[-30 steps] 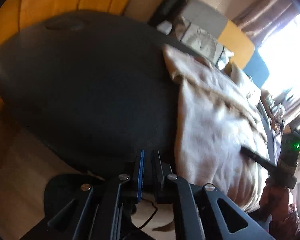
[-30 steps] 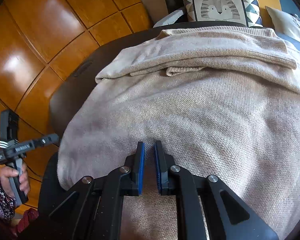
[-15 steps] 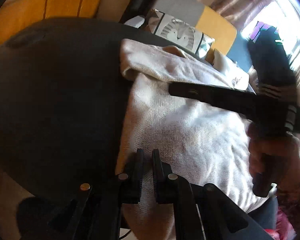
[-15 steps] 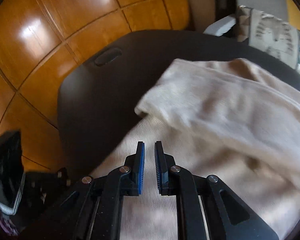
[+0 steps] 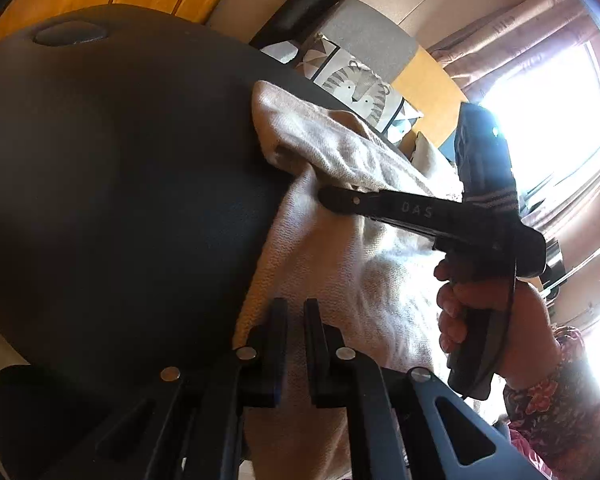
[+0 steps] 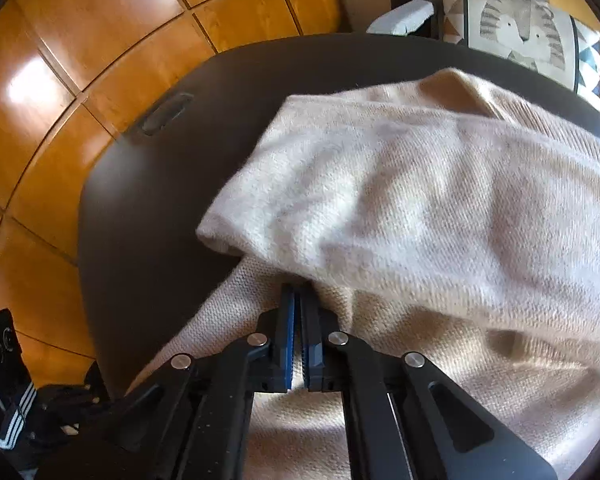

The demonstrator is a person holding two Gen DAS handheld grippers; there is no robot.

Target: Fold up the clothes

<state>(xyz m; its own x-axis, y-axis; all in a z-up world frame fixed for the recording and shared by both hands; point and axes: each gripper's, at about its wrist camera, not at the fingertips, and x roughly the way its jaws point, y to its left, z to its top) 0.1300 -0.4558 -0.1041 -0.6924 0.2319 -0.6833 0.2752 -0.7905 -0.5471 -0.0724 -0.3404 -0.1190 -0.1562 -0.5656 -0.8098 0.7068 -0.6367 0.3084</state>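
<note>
A beige knit sweater [image 5: 340, 264] [image 6: 440, 200] lies on a dark round table [image 5: 120, 160] [image 6: 140, 220], with one part folded over its body. My right gripper [image 6: 300, 292] is shut on the sweater's fabric just under the edge of that folded part. In the left wrist view a person's hand [image 5: 480, 320] holds the right gripper [image 5: 332, 200], whose tip touches the cloth. My left gripper [image 5: 296, 308] hovers over the sweater's near left edge, jaws nearly together with nothing seen between them. Its housing [image 6: 0, 360] shows at lower left in the right wrist view.
A lion-print cushion [image 5: 360, 88] [image 6: 516, 28] sits behind the table beside a black chair [image 5: 312, 4]. Orange wooden panels [image 6: 80, 40] lie to the left. The table has an oval recess [image 6: 164, 114]. A bright window [image 5: 548, 112] is at the right.
My right gripper moved forward to the folded part's edge and closed on the sweater. My left gripper swung from the bare table onto the sweater's edge.
</note>
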